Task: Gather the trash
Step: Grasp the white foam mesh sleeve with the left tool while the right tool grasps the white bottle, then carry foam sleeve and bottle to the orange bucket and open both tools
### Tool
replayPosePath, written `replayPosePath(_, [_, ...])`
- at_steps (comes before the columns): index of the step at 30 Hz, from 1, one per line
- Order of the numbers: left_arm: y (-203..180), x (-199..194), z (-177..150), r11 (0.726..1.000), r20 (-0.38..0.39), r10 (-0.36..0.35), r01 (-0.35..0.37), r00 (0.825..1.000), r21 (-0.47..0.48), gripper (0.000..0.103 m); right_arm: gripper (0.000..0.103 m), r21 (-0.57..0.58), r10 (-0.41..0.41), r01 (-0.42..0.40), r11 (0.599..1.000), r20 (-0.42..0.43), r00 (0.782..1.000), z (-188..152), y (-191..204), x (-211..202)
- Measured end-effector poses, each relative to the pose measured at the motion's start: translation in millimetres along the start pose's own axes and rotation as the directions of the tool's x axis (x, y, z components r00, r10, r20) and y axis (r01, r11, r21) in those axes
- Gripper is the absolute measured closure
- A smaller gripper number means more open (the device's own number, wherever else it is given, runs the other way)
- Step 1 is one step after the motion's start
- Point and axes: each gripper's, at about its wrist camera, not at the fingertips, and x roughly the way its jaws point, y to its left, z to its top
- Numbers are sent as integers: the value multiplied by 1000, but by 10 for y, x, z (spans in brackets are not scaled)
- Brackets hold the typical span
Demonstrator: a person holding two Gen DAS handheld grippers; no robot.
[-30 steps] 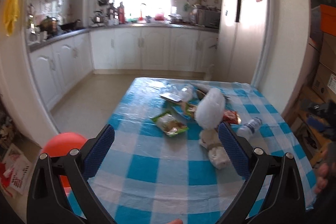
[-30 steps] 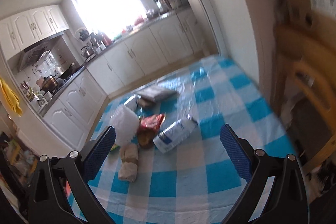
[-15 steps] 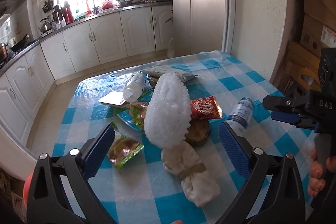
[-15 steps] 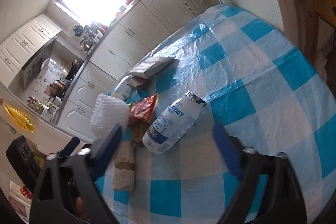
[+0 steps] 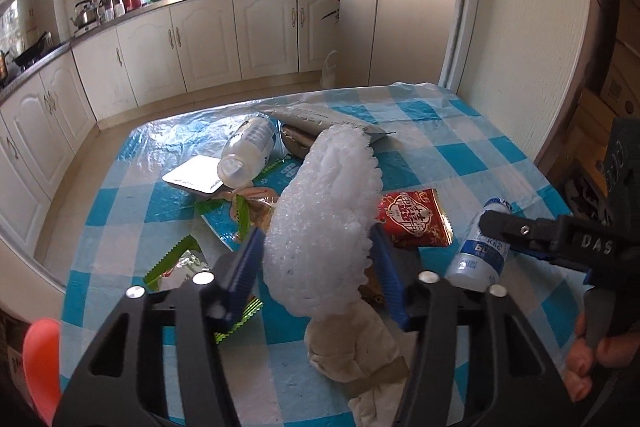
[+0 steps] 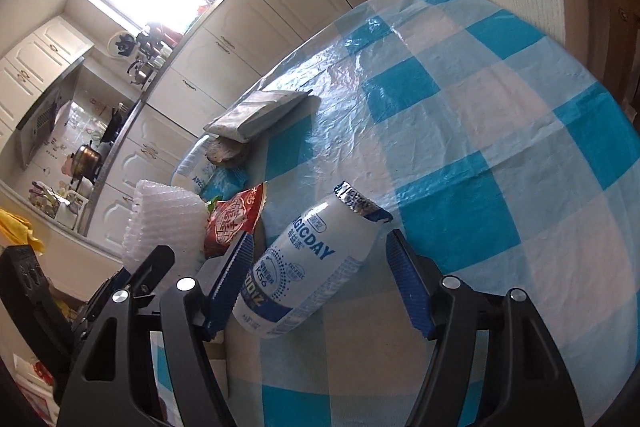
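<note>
Trash lies on a blue-and-white checked table [image 5: 460, 151]. A white foam fruit net [image 5: 324, 219] stands between the fingers of my left gripper [image 5: 316, 275], which closes around its lower part. My right gripper [image 6: 320, 279] is open and straddles a lying white yogurt bottle [image 6: 308, 267], which also shows in the left wrist view [image 5: 480, 247]. A red snack packet [image 5: 412, 219], a crumpled paper wad [image 5: 356, 351], a green wrapper [image 5: 180, 263] and a second white bottle [image 5: 248, 155] lie around.
A grey foil pouch [image 6: 256, 115] lies at the table's far side. A white tray lid [image 5: 192, 179] lies beside the second bottle. A red bin [image 5: 40, 359] sits low left. Kitchen cabinets [image 5: 200, 39] stand behind; cardboard boxes [image 5: 612, 75] at right.
Both grippers have moved forward and down to the table. The left fingers have narrowed around the foam net. The right fingers now straddle the yogurt bottle.
</note>
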Motion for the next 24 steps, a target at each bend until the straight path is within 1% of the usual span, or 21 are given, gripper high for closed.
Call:
replayPosePath(1, [16, 9, -1, 1000, -4, -4, 4, 1000, -12, 56, 37, -18, -14, 14, 1000, 3, 1000, 3, 33, 18])
replayPosePath(3, [51, 18, 0, 999, -9, -18, 18, 1000, -36, 61, 44, -37, -14, 14, 999, -2, 1000, 5, 81, 67])
replayPosePath(7, [116, -24, -11, 996, -2, -36, 35, 999, -87, 68, 48, -73, -27, 27, 997, 4, 1000, -8, 157, 110])
replayPosePath(10, [180, -80, -30, 992, 4, -52, 52, 999, -119, 69, 52, -94, -24, 24, 995, -1, 1000, -19, 199, 120])
replayPosePath(12, [217, -139, -51, 990, 16, -49, 51, 999, -135, 69, 54, -118, -30, 30, 993, 2, 1000, -30, 229, 113])
replayPosePath(14, [260, -209, -77, 986, 26, -62, 66, 998, -154, 69, 56, -112, -21, 21, 994, 0, 1000, -33, 217, 94])
replayPosePath(18, [342, -412, -158, 983, 57, -58, 67, 997, -172, 69, 57, -116, 2, 0, 993, 12, 1000, -49, 204, -1])
replayPosePath(21, [435, -550, -237, 977, 72, -56, 69, 996, -199, 69, 57, -141, 0, 4, 990, 26, 1000, -70, 223, -96])
replayPosePath(24, [580, -721, -341, 970, 92, -43, 63, 995, -236, 69, 57, -134, 25, -21, 991, 29, 999, -96, 248, -186])
